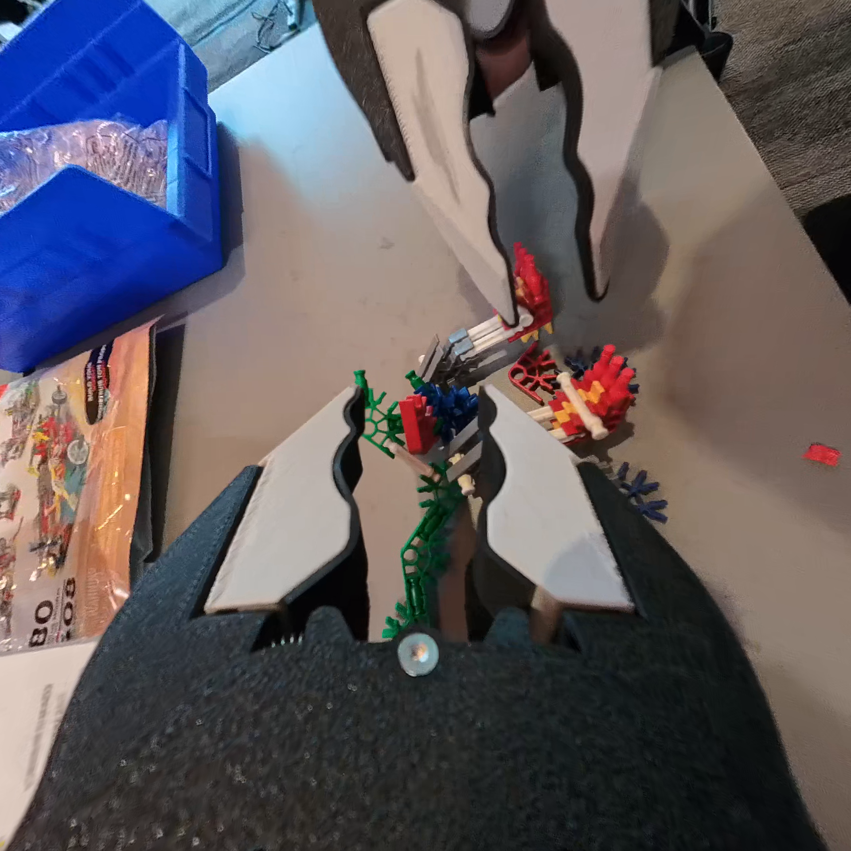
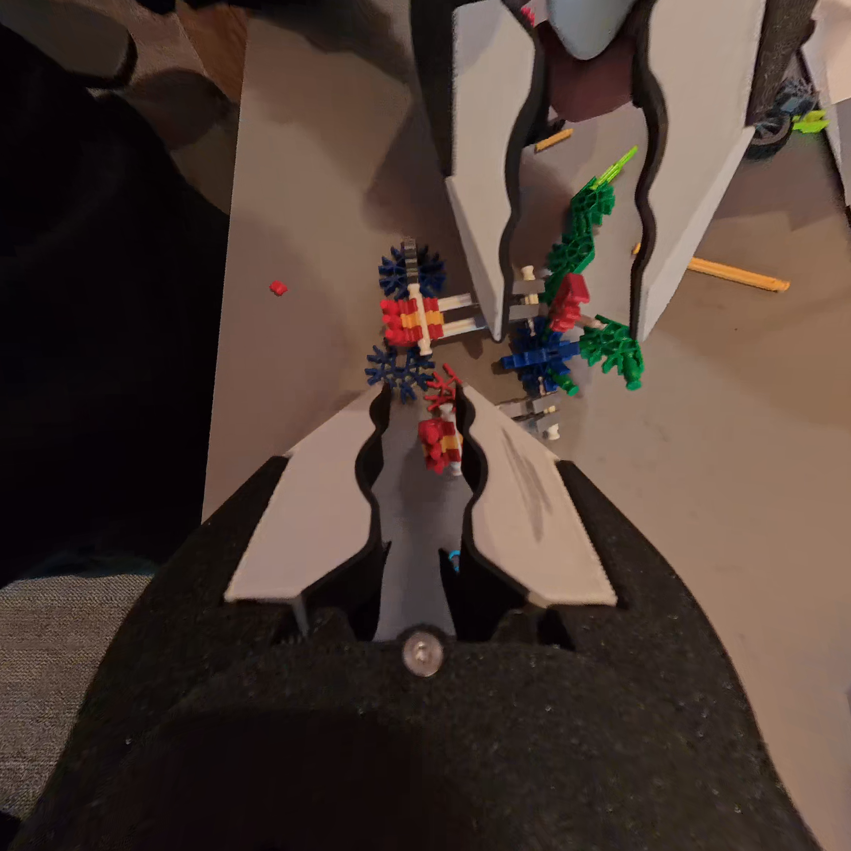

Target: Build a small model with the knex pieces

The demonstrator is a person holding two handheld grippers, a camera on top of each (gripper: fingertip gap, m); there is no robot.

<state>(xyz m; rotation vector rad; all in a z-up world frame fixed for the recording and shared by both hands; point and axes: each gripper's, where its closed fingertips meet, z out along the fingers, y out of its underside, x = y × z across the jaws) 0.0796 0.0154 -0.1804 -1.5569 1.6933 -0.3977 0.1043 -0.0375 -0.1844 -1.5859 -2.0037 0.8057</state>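
Left wrist view
- Left gripper [image 1: 416,405]: we see its jaws fairly wide, straddling the toy; nothing pinched that we can confirm.
- Toy [image 1: 437,414]: rod-and-connector build on the table [image 1: 299,258], a red, blue and grey cluster between the left fingertips.
- Green chain [image 1: 423,543]: long axis runs along the gap from the palm screw out to the tips, leaning a little right.
- Right gripper [image 1: 552,308]: comes in from the top, jaws apart; its left-hand tip touches the red cluster [image 1: 532,285] on white rods.
- Second red cluster [image 1: 594,405]: just right of our right finger, on the table.
- Blue bin [image 1: 101,184]: far left, clear bags inside.
- Printed bag [image 1: 69,460]: below the bin.

Right wrist view
- Right gripper [image 2: 421,396]: jaws at a medium gap; red cluster [image 2: 440,442] sits against the right-hand finger, the left finger clear of it, so no grip.
- Cluster axis: runs along the fingers, pointing away from the palm.
- Left gripper [image 2: 568,331]: opposite, spread around the green chain [image 2: 580,239], which slants up to the right.
- Blue connector [image 2: 400,370]: flat, just beyond the left tip.
- Yellow rod [image 2: 737,276]: far right, well apart.
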